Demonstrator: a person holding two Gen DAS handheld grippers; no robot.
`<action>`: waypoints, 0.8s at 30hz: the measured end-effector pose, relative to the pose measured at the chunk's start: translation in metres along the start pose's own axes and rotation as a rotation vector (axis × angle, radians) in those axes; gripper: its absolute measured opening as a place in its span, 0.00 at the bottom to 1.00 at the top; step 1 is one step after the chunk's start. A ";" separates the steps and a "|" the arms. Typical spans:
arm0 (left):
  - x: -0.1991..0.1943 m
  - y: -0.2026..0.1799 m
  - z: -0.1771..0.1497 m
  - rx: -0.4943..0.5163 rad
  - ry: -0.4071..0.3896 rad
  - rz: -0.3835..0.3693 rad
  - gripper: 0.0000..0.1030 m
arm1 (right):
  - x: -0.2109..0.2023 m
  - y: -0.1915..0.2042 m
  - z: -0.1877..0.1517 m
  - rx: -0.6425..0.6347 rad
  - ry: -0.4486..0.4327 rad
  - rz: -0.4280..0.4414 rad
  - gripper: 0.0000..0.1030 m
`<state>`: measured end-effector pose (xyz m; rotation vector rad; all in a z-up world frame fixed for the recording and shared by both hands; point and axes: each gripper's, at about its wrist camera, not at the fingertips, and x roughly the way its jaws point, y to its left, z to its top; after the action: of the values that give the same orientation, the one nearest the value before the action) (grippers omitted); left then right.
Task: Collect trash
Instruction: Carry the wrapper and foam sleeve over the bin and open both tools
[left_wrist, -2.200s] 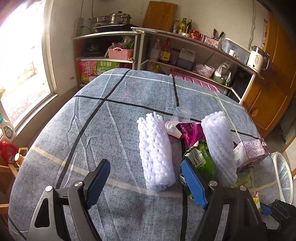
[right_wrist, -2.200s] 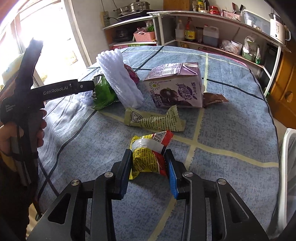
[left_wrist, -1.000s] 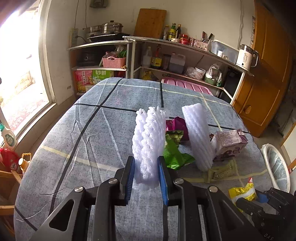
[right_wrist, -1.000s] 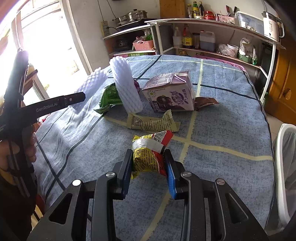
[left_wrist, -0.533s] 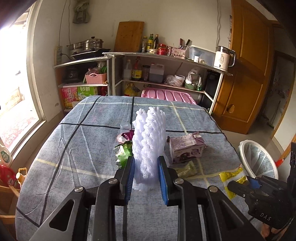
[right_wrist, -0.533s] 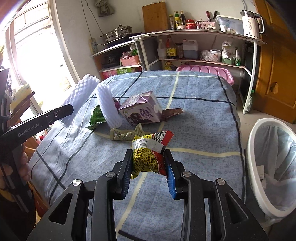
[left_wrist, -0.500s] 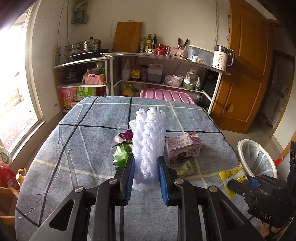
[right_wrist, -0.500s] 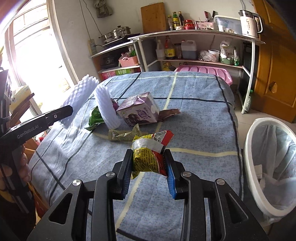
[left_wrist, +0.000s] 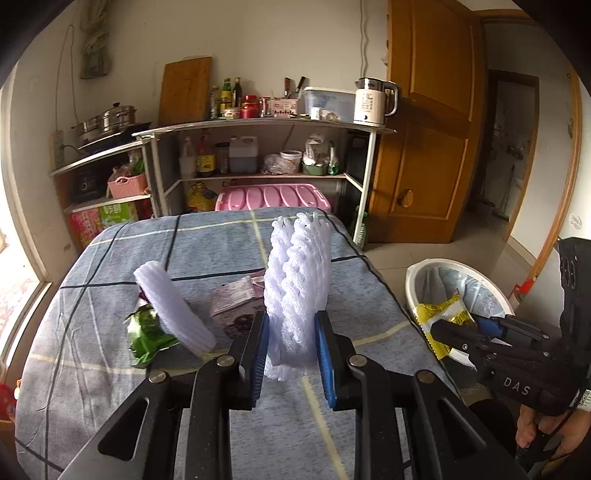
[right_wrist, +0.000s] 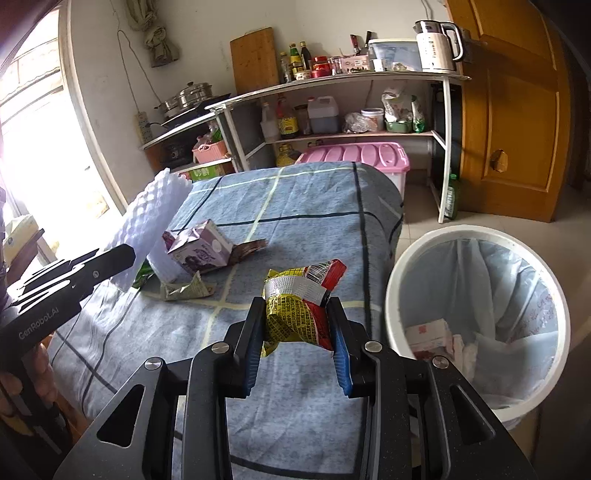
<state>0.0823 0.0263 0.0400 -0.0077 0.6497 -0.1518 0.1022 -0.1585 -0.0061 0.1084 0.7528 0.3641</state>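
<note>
Two shelf units (left_wrist: 258, 147) behind | checked blue table (right_wrist: 303, 199) | lined bin (right_wrist: 480, 314) right

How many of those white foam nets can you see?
2. One foam net stands pinched in the left tongs. The other net lies on the table, resting on a green wrapper. More could be hidden in the bin.

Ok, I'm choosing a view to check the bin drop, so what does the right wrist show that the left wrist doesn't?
Only the right wrist view shows inside the bin: a red-and-white box lies at the bottom. Only the left wrist view shows the green wrapper fully. Both show the left gripper shut on the foam net, the right gripper shut on the yellow packet, and the purple carton.
</note>
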 end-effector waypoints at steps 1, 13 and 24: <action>0.002 -0.008 0.000 0.010 0.002 -0.012 0.25 | -0.003 -0.006 0.000 0.008 -0.007 -0.011 0.33; 0.042 -0.088 0.010 0.094 0.045 -0.145 0.25 | -0.030 -0.083 0.001 0.092 -0.020 -0.135 0.33; 0.085 -0.150 0.011 0.148 0.113 -0.232 0.25 | -0.029 -0.143 -0.006 0.147 0.026 -0.240 0.33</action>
<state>0.1348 -0.1343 0.0054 0.0687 0.7483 -0.4264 0.1193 -0.3028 -0.0241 0.1501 0.8083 0.0821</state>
